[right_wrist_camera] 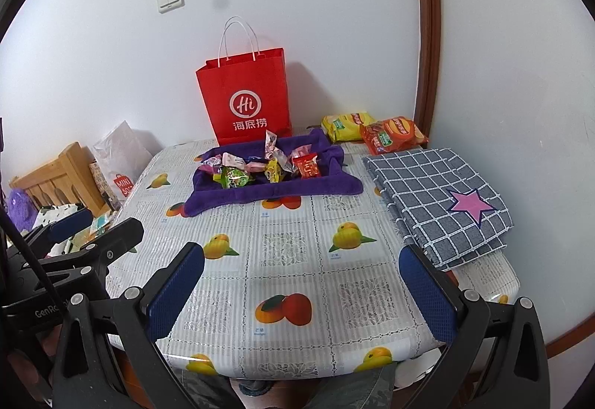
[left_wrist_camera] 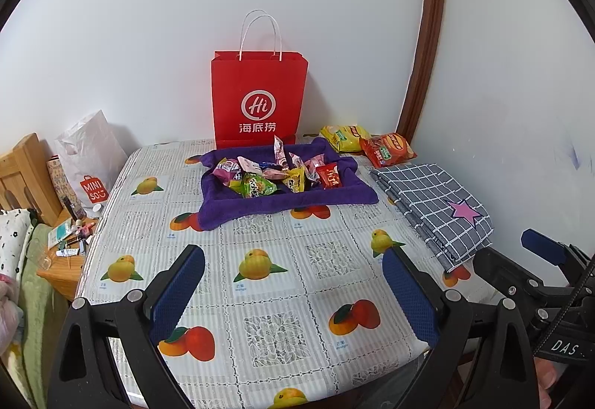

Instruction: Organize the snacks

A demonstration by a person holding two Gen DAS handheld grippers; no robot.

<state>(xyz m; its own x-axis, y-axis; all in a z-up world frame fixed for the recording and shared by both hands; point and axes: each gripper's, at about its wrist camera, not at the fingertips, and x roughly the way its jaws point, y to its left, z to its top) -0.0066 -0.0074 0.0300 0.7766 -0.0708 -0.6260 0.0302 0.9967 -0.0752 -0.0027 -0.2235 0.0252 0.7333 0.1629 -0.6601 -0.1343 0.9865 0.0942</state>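
Several small wrapped snacks (left_wrist_camera: pixel 275 174) (right_wrist_camera: pixel 260 167) lie heaped on a purple towel (left_wrist_camera: pixel 282 202) (right_wrist_camera: pixel 267 191) at the far middle of the table. A yellow chip bag (left_wrist_camera: pixel 344 137) (right_wrist_camera: pixel 347 126) and a red chip bag (left_wrist_camera: pixel 388 148) (right_wrist_camera: pixel 394 134) rest behind it to the right. Against the wall stands a red paper bag (left_wrist_camera: pixel 258 96) (right_wrist_camera: pixel 245 96). My left gripper (left_wrist_camera: pixel 293 260) is open over the near tablecloth, holding nothing. My right gripper (right_wrist_camera: pixel 303 260) is open too, well short of the snacks.
A folded grey checked cloth (left_wrist_camera: pixel 431 208) (right_wrist_camera: pixel 438 200) with a pink star lies on the right side. The fruit-print tablecloth (left_wrist_camera: pixel 260 297) (right_wrist_camera: pixel 297 245) covers the table. A white shopping bag (left_wrist_camera: pixel 91 156) and a cluttered wooden nightstand (left_wrist_camera: pixel 63 260) sit left of it.
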